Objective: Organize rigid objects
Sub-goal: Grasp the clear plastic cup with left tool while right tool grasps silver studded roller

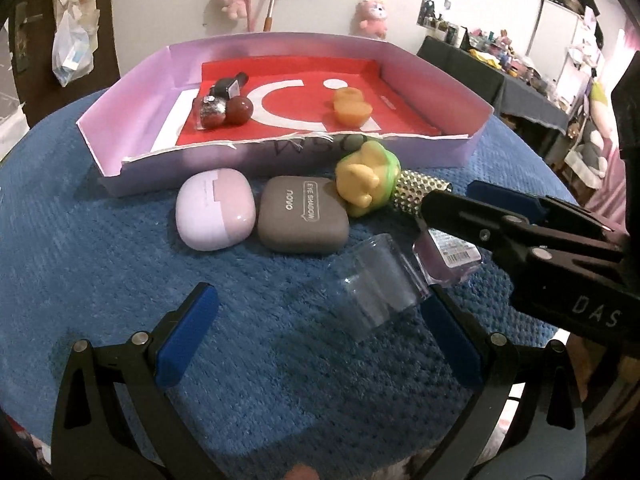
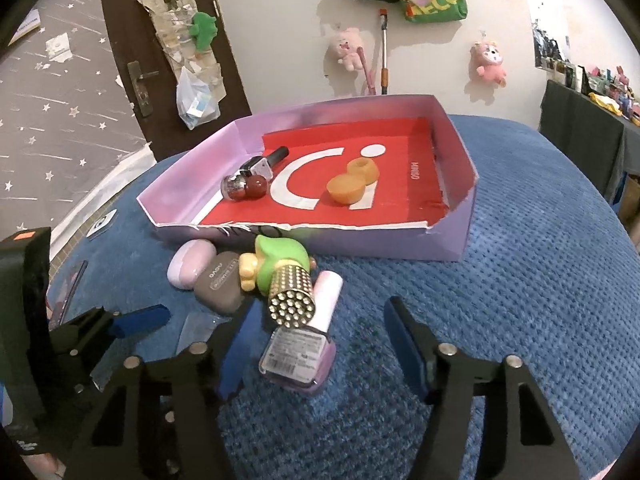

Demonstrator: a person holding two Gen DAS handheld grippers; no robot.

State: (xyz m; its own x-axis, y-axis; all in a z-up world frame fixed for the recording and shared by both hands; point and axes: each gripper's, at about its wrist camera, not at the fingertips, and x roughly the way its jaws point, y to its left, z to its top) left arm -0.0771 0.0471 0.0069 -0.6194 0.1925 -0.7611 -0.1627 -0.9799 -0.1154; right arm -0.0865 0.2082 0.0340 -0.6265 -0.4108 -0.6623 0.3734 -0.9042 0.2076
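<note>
A pale purple cardboard tray (image 1: 160, 162) (image 2: 360, 246) with a red liner holds an orange cup piece (image 1: 351, 108) (image 2: 346, 190), a dark red ball (image 1: 239, 109) (image 2: 256, 187) and a black-capped bottle (image 1: 228, 86). On the blue mat in front lie a pink case (image 1: 216, 210) (image 2: 186, 264), a grey eye-shadow case (image 1: 304, 216) (image 2: 220, 282), a yellow-green toy (image 1: 366, 178) (image 2: 276, 264), a studded cylinder (image 1: 420, 192) (image 2: 290, 300), a lilac nail-polish bottle (image 1: 448, 260) (image 2: 300, 356) and a clear plastic cup (image 1: 378, 280). My left gripper (image 1: 316, 336) is open around the cup. My right gripper (image 2: 316, 344) is open around the nail-polish bottle.
The round table has a blue textured mat (image 1: 100, 260) (image 2: 540, 260). Plush toys (image 2: 490, 60) hang on the wall behind. A dark door (image 2: 132, 40) stands at the left, and a cluttered dark shelf (image 1: 500, 68) at the right.
</note>
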